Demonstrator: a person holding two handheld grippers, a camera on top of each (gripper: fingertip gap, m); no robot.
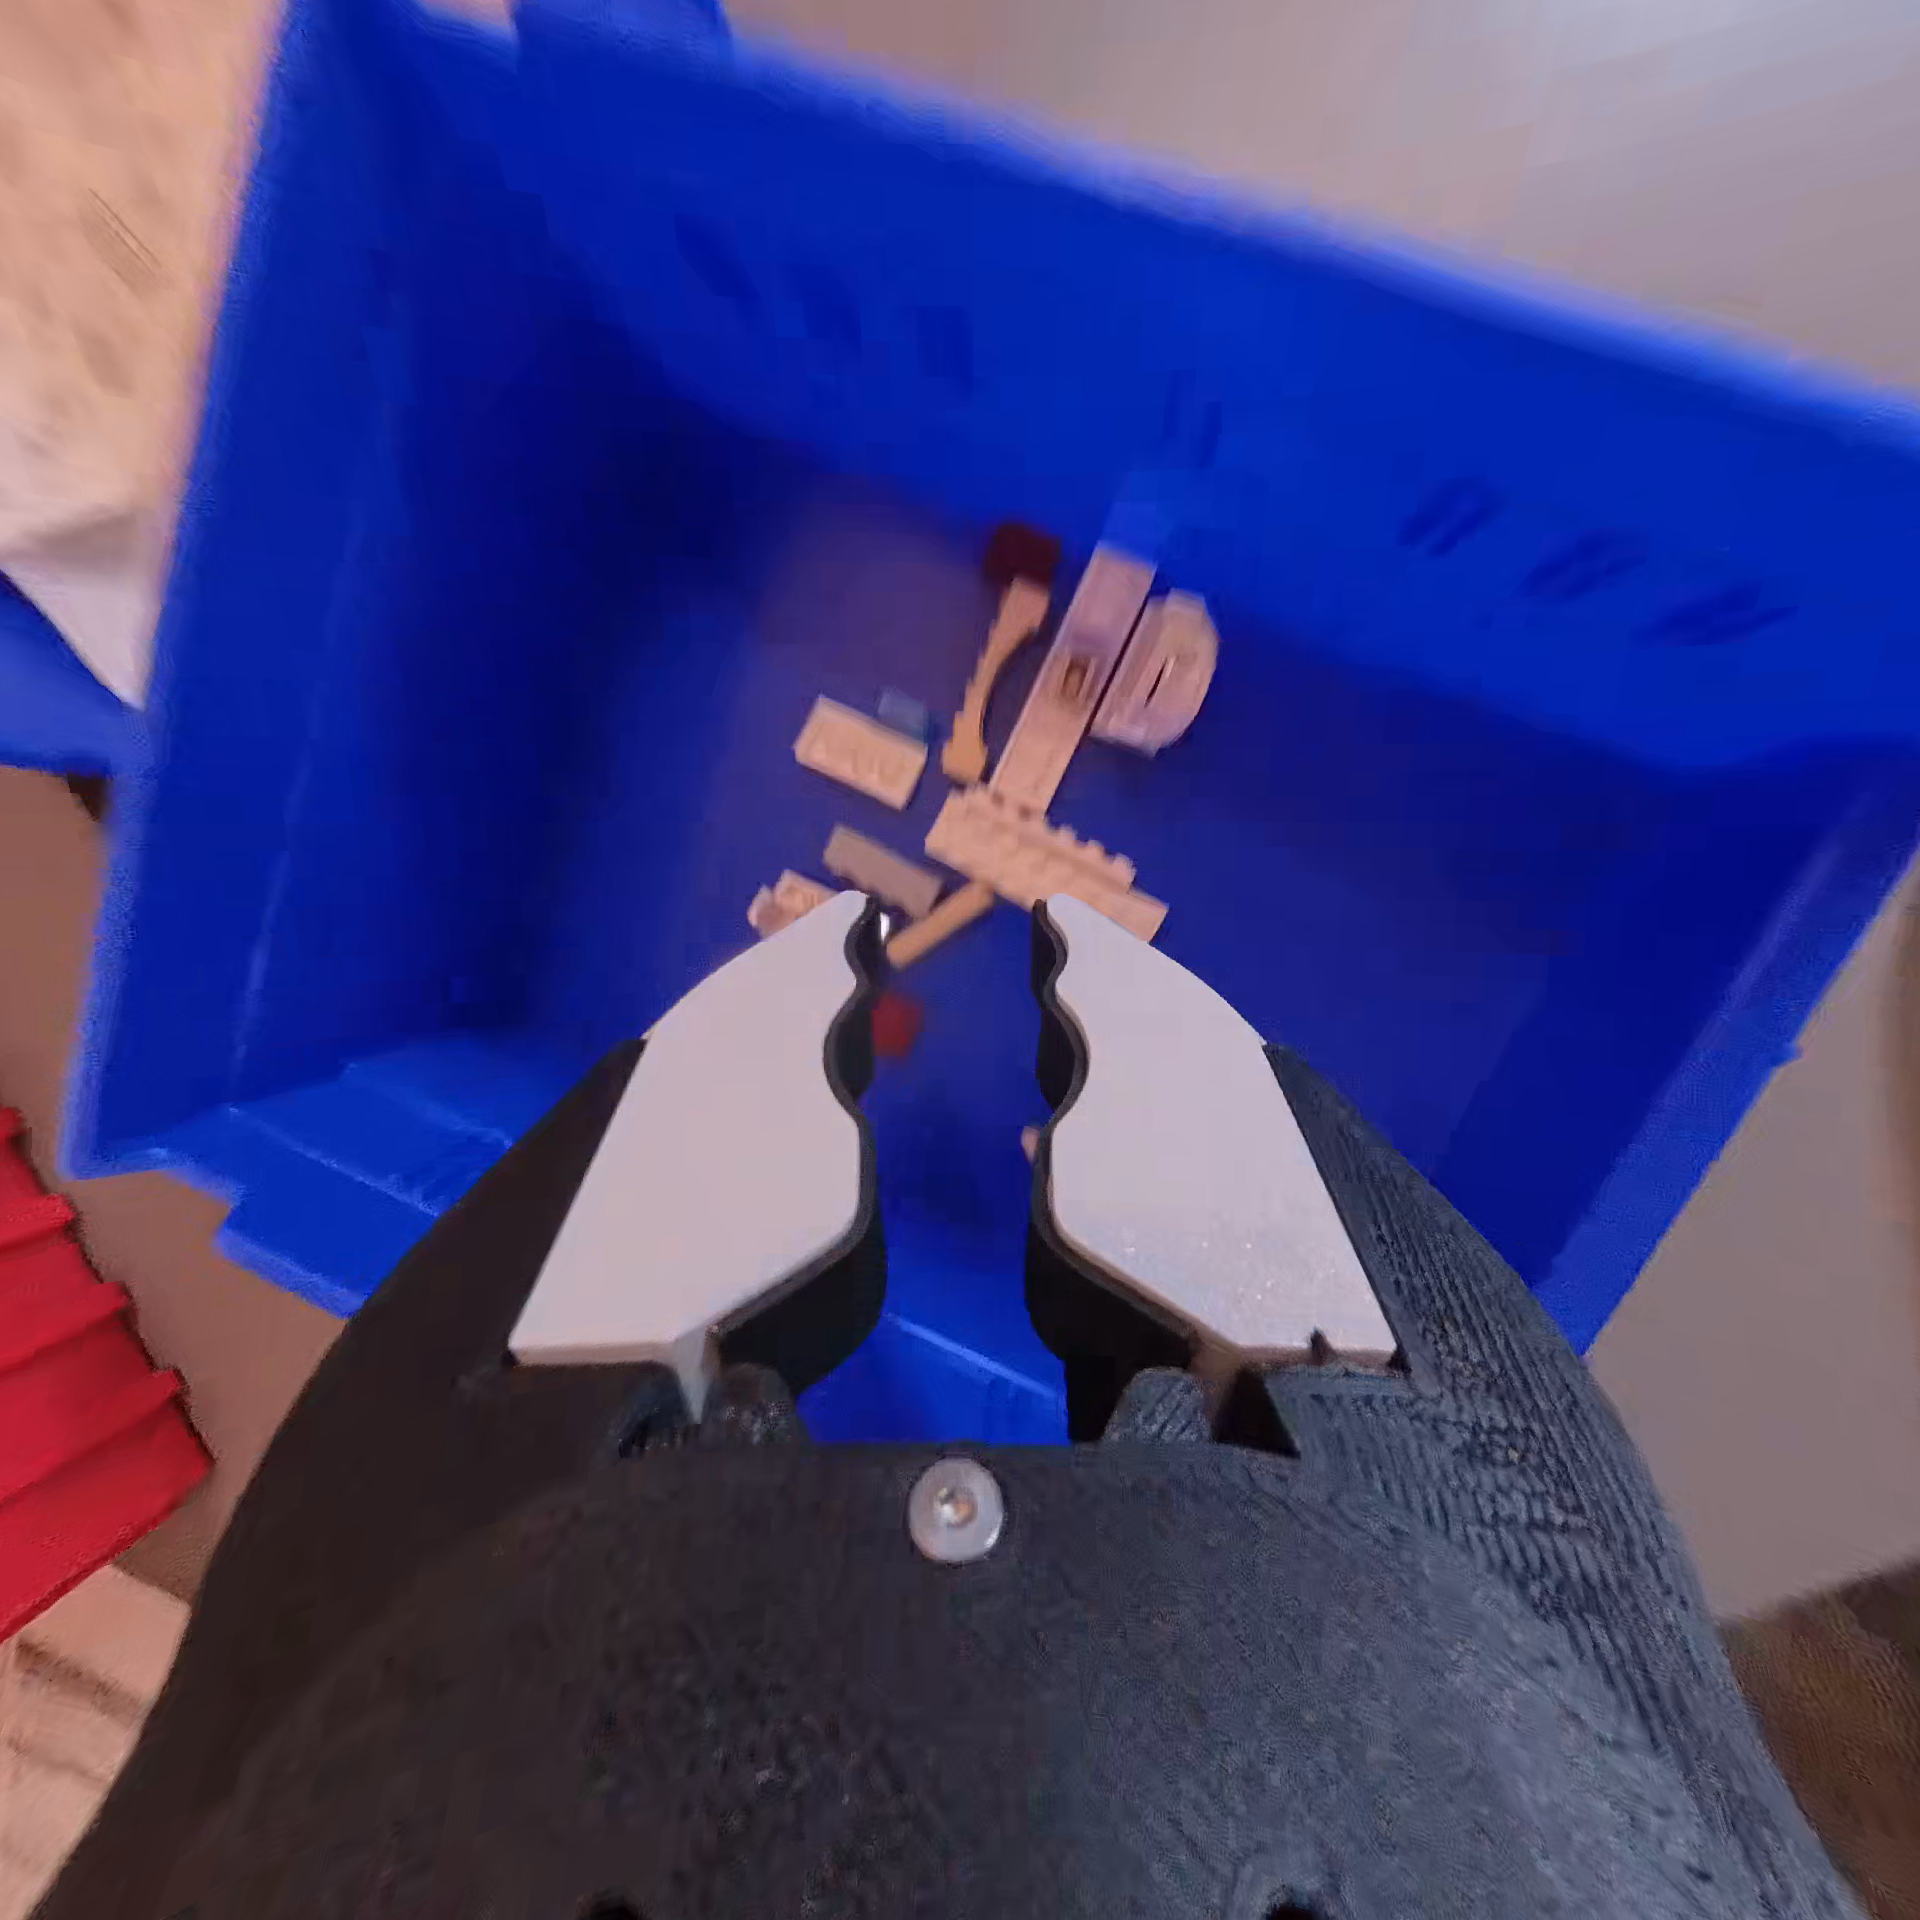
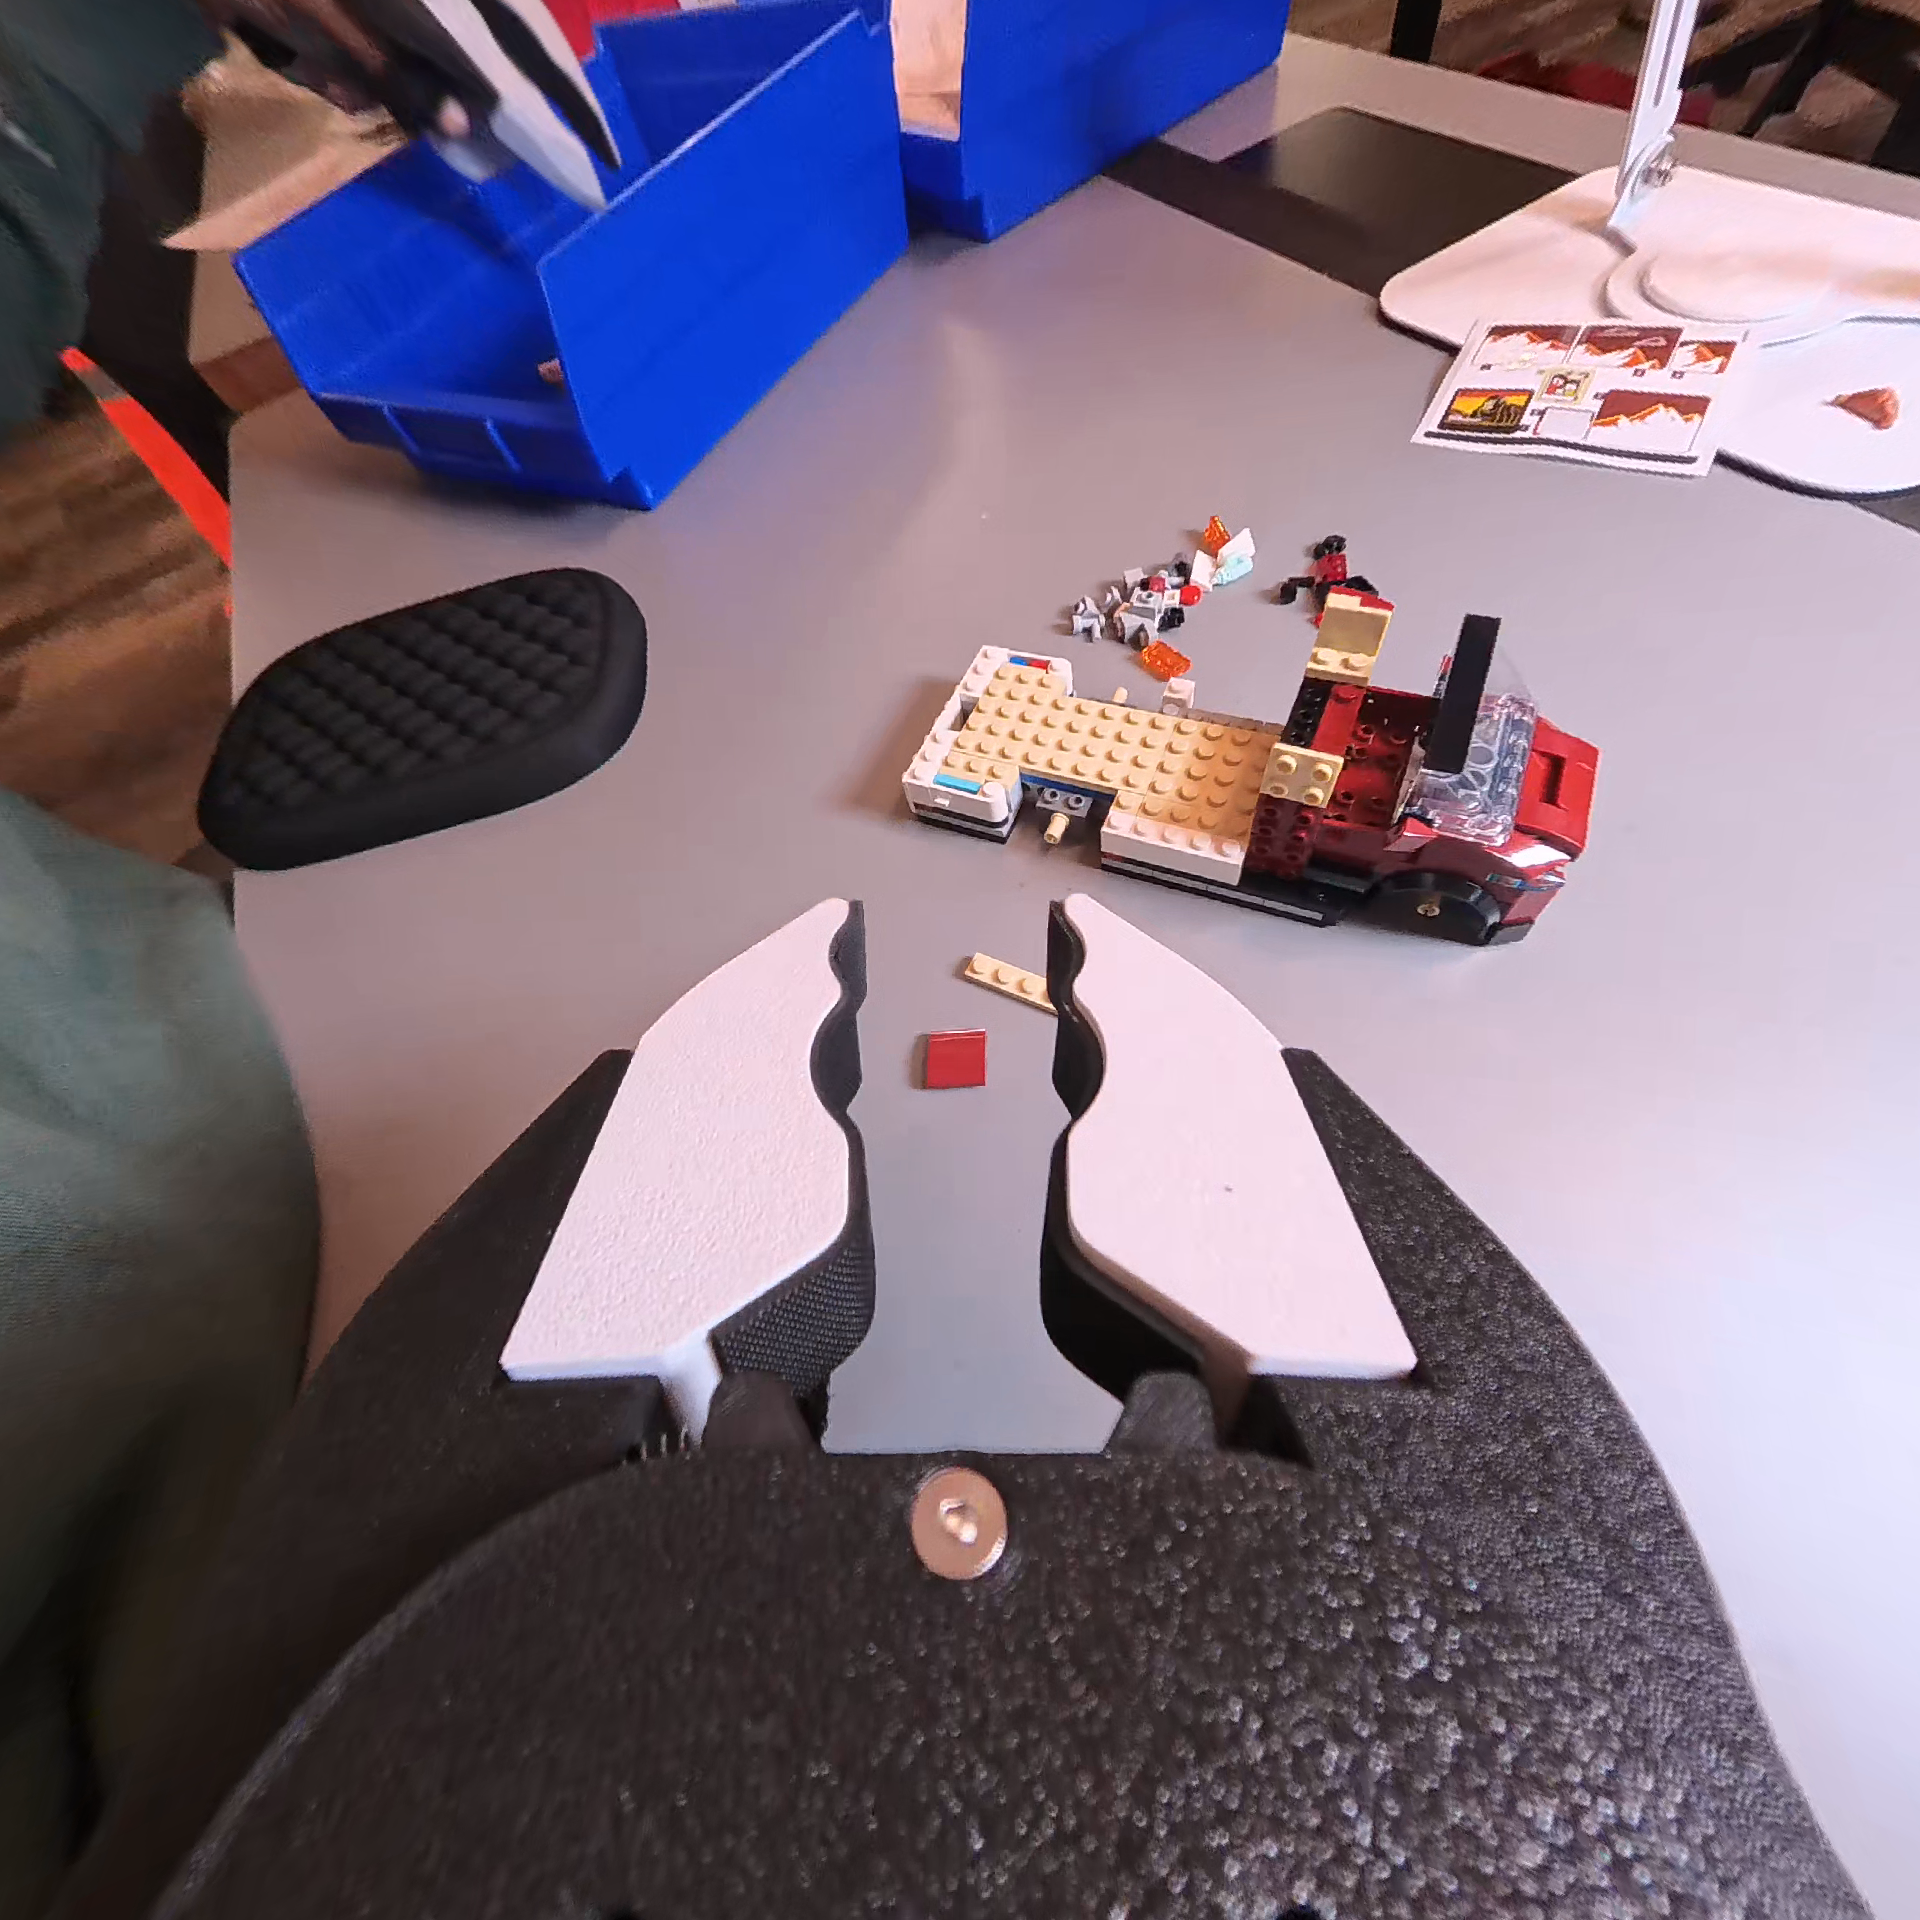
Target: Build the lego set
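My left gripper [image 1: 951,909] is open and empty, held over a blue bin [image 1: 436,582] with several loose tan, grey and red lego pieces [image 1: 1023,842] on its floor; the view is blurred. My right gripper [image 2: 954,914] is open and empty, low over the grey table [image 2: 831,540]. A small red tile [image 2: 951,1060] lies between its fingers and a tan plate [image 2: 1008,979] lies by the right fingertip. Ahead stands the part-built red truck with a tan studded bed [image 2: 1236,774]. The left gripper also shows at the top left of the right wrist view [image 2: 540,125], over the bin.
A pile of small loose pieces [image 2: 1164,597] lies behind the truck. Two blue bins [image 2: 717,270] stand at the back left. A black textured pad [image 2: 416,717] lies at the left. A sticker sheet [image 2: 1590,400] rests on a white lamp base [image 2: 1714,260] at the back right. A green sleeve [image 2: 125,1143] is at the left. About 50 cm separates my left fingertips from my right.
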